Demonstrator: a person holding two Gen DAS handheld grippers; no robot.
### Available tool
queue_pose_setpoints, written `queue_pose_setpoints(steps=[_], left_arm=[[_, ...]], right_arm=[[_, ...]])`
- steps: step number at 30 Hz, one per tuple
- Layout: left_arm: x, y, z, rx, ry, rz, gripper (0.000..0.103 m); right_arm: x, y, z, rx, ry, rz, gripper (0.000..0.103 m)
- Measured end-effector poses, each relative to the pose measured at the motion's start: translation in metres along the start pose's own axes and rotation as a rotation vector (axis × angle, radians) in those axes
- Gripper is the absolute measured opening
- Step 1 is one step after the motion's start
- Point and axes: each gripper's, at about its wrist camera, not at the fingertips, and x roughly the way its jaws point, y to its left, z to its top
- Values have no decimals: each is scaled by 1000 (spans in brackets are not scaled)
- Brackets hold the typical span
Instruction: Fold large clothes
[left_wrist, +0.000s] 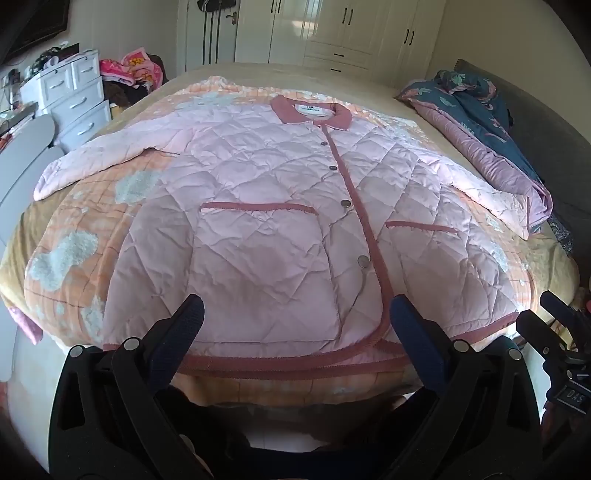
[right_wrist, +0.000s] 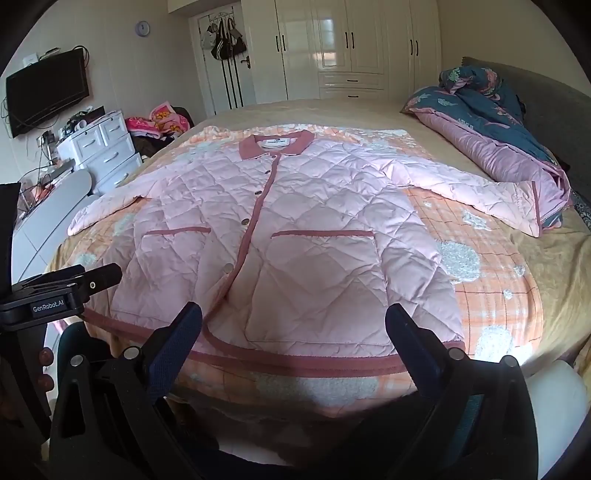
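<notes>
Looking out from the right wrist, we see things the left wrist view cuts off: a television (right_wrist: 48, 92) on the wall, a round clock (right_wrist: 142, 28) above it, and bags (right_wrist: 223, 42) hanging on the door. The left wrist view gives only a dark corner where the television would be, but it shows the right gripper (left_wrist: 554, 325) at its far right edge, just as the right wrist view catches the left gripper (right_wrist: 88, 282) at its left edge.

The bed (left_wrist: 229, 70) fills both views, with a wardrobe (right_wrist: 354, 44) behind it and a grey headboard (right_wrist: 535, 96) to the right. An orange checked blanket (left_wrist: 74, 221) with white fluffy patches covers most of the bed. Flat on the blanket lies the jacket (left_wrist: 258, 192), pink and quilted, front up, buttoned, collar (left_wrist: 312, 110) toward the wardrobe, both sleeves spread out to the sides, hem at the near edge of the bed. A rolled blue and pink quilt (left_wrist: 480, 122) lies by the headboard, and the end of the jacket's one sleeve reaches it. A white drawer chest (left_wrist: 74, 99) stands left of the bed, with a pink towel (left_wrist: 136, 66) heaped behind it.

The left gripper (left_wrist: 295, 314) hovers over the hem with its fingers spread wide, holding nothing. The right gripper (right_wrist: 295, 314) does likewise, fingers apart above the hem, clear of the cloth.
</notes>
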Motion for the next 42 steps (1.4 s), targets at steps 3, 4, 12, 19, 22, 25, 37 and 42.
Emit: queue_pose_setpoints(steps=[3,4,12,19,22,25,37,42], left_arm=[[0,0,0,1,-2,-1,94],[-4,2,2,1,-2,-2,94],[-7,-1,8,1,-3,-3,94],[-8,-2,8,2,-3,-3,94],[-8,-2,8,2,-5,-4,94],[-10,-4,11,4,-7,-5,94],[-8,-11,9,14,-12,-6,94],[-7,-11,9,16,-12,-11,94]], right_arm=[[4,12,-1,-5,2,-9,99],[4,12,-1,-5,0,-10,99],[4,12,-1,-2,-1,-8,99],[4,12,-1,0,-2,-7,99],[4,12,-1,0,-3,-7,99],[4,13,-1,-2,-3,-8,99],[3,11,1,0,-3,-3,99],[3,12,2,0,-2,-2,99]])
